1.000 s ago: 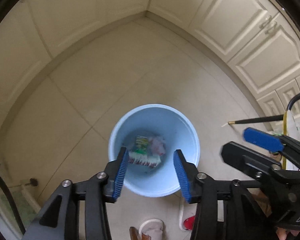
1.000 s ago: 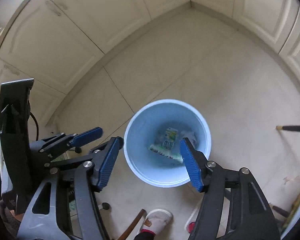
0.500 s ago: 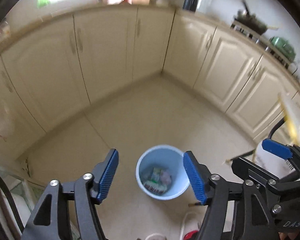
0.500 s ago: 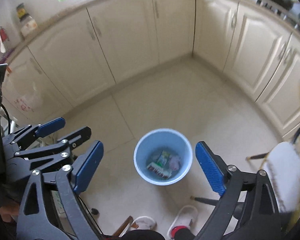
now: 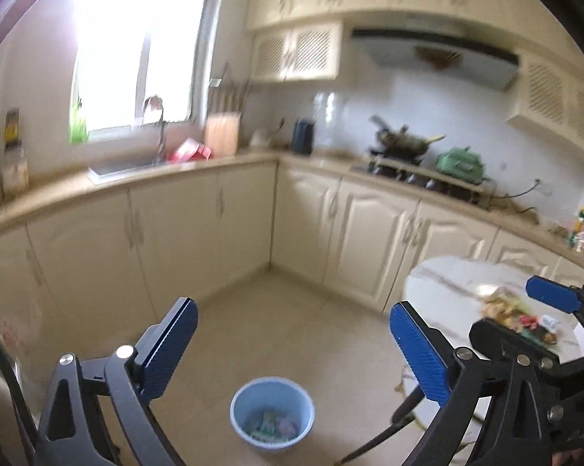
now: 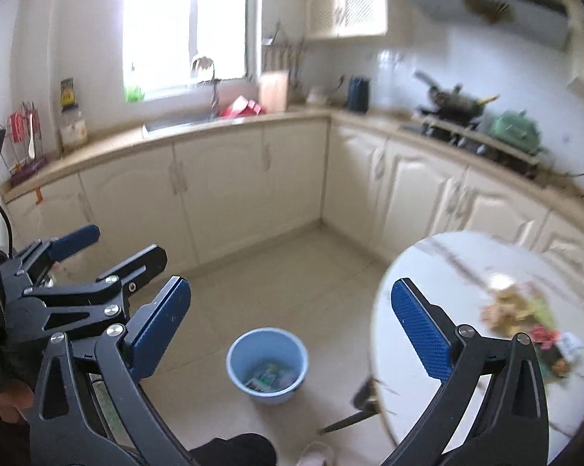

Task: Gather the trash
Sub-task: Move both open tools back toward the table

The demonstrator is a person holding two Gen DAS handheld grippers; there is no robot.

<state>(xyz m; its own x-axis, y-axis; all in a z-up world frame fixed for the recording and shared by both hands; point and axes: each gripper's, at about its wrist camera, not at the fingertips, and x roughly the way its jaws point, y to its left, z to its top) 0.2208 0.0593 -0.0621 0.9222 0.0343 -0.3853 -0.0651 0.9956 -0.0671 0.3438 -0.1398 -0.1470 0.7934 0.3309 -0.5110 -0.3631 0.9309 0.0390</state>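
Note:
A light blue bucket (image 5: 272, 411) stands on the tiled floor and holds a few wrappers; it also shows in the right wrist view (image 6: 267, 365). A heap of trash (image 6: 525, 310), peels and wrappers, lies on the round white table (image 6: 420, 380), also seen in the left wrist view (image 5: 517, 314). My left gripper (image 5: 293, 353) is open and empty, high above the bucket. My right gripper (image 6: 292, 338) is open and empty, above the floor between bucket and table. Each gripper shows at the edge of the other's view.
Cream cabinets (image 6: 222, 194) line the far walls in an L with a sink (image 6: 175, 124), a stove with a wok (image 6: 459, 105) and a green kettle (image 6: 517, 128). A slippered foot (image 6: 315, 454) is at the bottom. Black table legs (image 5: 381, 439) stand near the bucket.
Both grippers have lifted and tilted up away from the bucket; it looks far smaller. The kitchen counters and the round table with trash have come into view. Both jaws have spread wider.

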